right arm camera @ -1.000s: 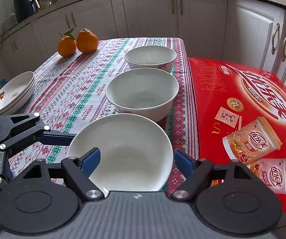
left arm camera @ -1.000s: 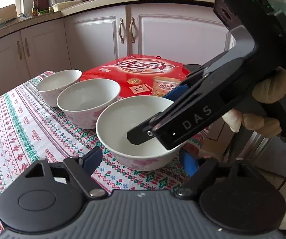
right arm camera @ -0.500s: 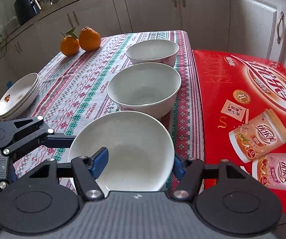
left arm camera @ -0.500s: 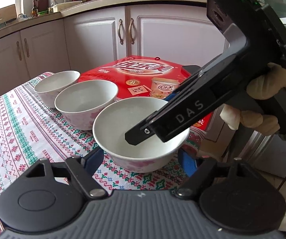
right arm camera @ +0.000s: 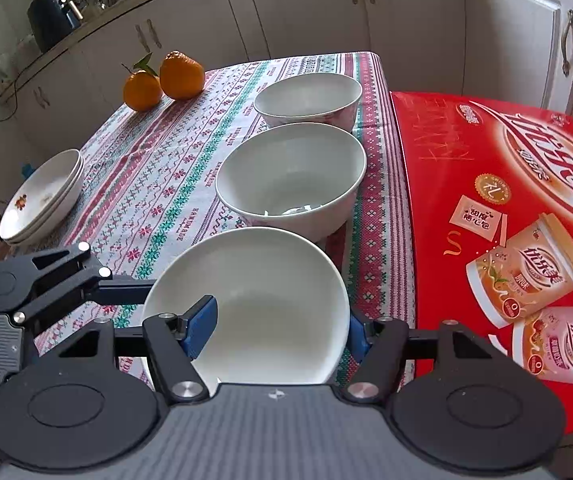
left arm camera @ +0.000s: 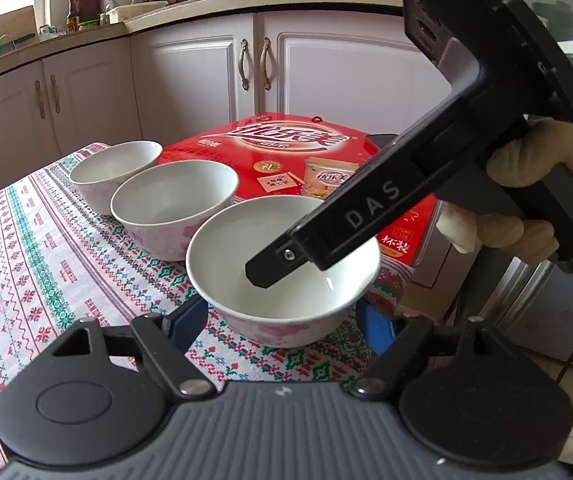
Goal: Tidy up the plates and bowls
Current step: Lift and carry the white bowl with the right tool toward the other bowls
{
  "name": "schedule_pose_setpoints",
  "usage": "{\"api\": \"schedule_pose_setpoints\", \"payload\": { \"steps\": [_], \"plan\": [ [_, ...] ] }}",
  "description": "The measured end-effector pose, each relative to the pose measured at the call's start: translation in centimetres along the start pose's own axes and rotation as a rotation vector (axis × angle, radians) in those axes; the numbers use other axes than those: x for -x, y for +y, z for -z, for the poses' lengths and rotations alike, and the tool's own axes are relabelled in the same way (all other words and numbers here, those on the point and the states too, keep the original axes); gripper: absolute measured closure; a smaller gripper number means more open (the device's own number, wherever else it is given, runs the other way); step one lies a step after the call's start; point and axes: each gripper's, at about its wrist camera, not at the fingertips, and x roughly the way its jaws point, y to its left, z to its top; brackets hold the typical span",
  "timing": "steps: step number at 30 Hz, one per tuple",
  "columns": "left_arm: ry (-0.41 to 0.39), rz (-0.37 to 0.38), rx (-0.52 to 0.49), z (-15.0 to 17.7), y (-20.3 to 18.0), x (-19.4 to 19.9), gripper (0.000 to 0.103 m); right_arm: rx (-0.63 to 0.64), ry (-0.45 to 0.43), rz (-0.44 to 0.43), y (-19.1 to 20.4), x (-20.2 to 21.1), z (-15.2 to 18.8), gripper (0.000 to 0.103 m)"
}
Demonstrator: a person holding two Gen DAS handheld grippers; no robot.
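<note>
Gripping the nearest bowl, the right gripper has one blue pad inside the bowl and the other outside its wall at 3 o'clock, so the fingers are clamped on the rim. In the left wrist view that same gripper reaches down from 2 o'clock into the bowl, held by a gloved hand.

The left gripper sits low at the near side of this bowl, its blue fingers apart on either side of the bowl's wall; whether they touch it I cannot tell.

Three white bowls stand in a row on the patterned tablecloth: the held one nearest, the middle bowl just beyond it toward 12 o'clock, and the far bowl beyond that. A red carton lies just beside the row at 3 o'clock. A stack of plates rests at the table's edge at 9 o'clock, well apart from the bowls, and two oranges sit at 11 o'clock.
</note>
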Motion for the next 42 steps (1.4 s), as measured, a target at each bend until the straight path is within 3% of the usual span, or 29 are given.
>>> {"api": "schedule_pose_setpoints", "payload": {
  "steps": [9, 27, 42],
  "plan": [
    [0.004, 0.002, 0.005, 0.3, 0.5, 0.6, 0.022, 0.002, 0.006, 0.001, 1.0, 0.1, -0.3, 0.032],
    [0.01, -0.149, 0.117, 2.8, 4.7, 6.6, 0.022, 0.165, 0.01, -0.131, 9.1, -2.9, -2.7, 0.032],
    [0.028, -0.232, 0.21, 5.2, 7.8, 8.0, 0.022, 0.235, 0.025, -0.178, 13.3, -6.8, -4.1, 0.032]
  ]
}}
